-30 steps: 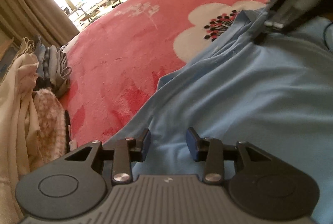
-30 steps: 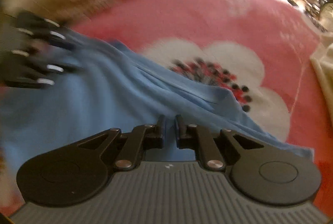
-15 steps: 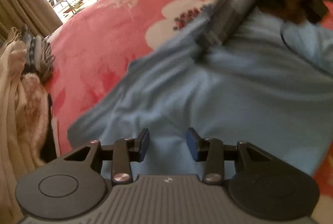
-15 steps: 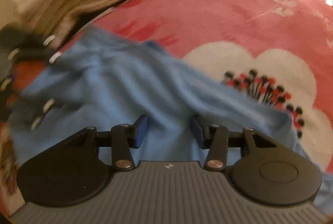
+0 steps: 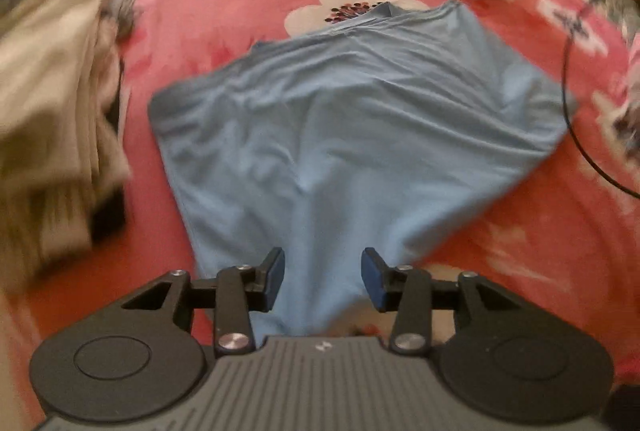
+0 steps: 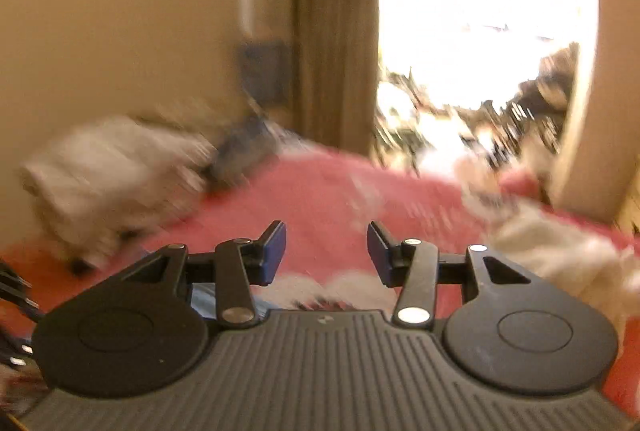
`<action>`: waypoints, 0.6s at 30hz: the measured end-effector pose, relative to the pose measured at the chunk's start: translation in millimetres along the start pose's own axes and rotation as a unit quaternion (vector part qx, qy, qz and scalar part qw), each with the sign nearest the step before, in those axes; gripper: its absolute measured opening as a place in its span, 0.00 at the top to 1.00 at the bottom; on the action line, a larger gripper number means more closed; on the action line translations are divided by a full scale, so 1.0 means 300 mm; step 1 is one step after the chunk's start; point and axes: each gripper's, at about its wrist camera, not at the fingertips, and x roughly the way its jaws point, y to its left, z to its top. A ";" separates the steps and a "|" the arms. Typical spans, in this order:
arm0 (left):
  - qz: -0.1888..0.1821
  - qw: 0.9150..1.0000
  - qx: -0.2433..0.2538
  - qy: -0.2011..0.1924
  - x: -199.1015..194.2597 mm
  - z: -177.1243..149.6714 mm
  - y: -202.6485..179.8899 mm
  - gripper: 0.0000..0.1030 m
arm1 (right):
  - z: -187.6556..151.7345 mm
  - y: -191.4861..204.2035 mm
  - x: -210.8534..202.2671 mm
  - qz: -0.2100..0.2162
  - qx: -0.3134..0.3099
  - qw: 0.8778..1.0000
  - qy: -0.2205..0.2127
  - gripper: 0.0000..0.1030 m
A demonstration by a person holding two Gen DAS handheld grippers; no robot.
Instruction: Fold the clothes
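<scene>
Right wrist view: the right hand-held gripper (image 6: 326, 255), clamped a second ago, is opening and empty, lifted off the blue shirt (image 5: 352, 135). That shirt lies released on the red blanket (image 5: 224, 11); the left hand-held gripper (image 5: 322, 279) is opening, unpressed.

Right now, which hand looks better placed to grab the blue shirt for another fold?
Probably the left: the left gripper hangs open right over the blue shirt, while the right gripper, jaws opening and empty, points away toward the window.

The left tool (image 5: 322, 279) is angled steeply downward and the right tool (image 6: 326, 254) is held nearer level, both with jaws opening, blue pads well apart and nothing gripped between them.
</scene>
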 end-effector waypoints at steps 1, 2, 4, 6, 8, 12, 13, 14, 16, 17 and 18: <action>-0.005 1.000 -0.021 -0.003 -0.014 -0.023 0.002 0.57 | 0.015 0.015 -0.053 0.003 -0.009 1.000 0.004 0.57; -0.009 0.999 -0.036 -0.009 -0.026 -0.045 0.001 0.57 | 0.018 0.028 -0.086 0.004 -0.019 1.000 0.014 0.57; -0.015 0.997 -0.065 -0.024 -0.042 -0.089 -0.012 0.57 | 0.006 0.044 -0.124 0.007 -0.028 0.999 0.040 0.57; -0.020 0.994 -0.103 -0.031 -0.045 -0.119 -0.033 0.58 | -0.069 0.045 -0.108 -0.003 -0.014 0.996 0.088 0.59; -0.042 0.989 -0.138 -0.045 -0.051 -0.150 -0.073 0.58 | -0.185 0.037 -0.048 -0.014 0.017 0.989 0.148 0.61; -0.065 0.985 -0.147 -0.055 -0.035 -0.207 -0.186 0.58 | -0.436 0.060 0.022 -0.020 0.048 0.969 0.240 0.73; -0.062 0.986 -0.144 -0.050 -0.022 -0.221 -0.206 0.58 | -0.497 0.066 0.037 -0.021 0.050 0.964 0.259 0.73; -0.059 0.987 -0.144 -0.044 -0.009 -0.236 -0.221 0.58 | -0.535 0.047 0.024 -0.035 0.062 0.961 0.268 0.73; -0.053 0.986 -0.152 -0.032 0.015 -0.275 -0.230 0.58 | -0.594 -0.013 -0.024 -0.074 0.094 0.953 0.277 0.73; -0.057 0.985 -0.160 -0.027 0.022 -0.296 -0.227 0.58 | -0.623 -0.043 -0.048 -0.094 0.110 0.949 0.281 0.73; -0.064 0.983 -0.169 -0.021 0.030 -0.316 -0.221 0.58 | -0.653 -0.073 -0.073 -0.113 0.126 0.944 0.284 0.74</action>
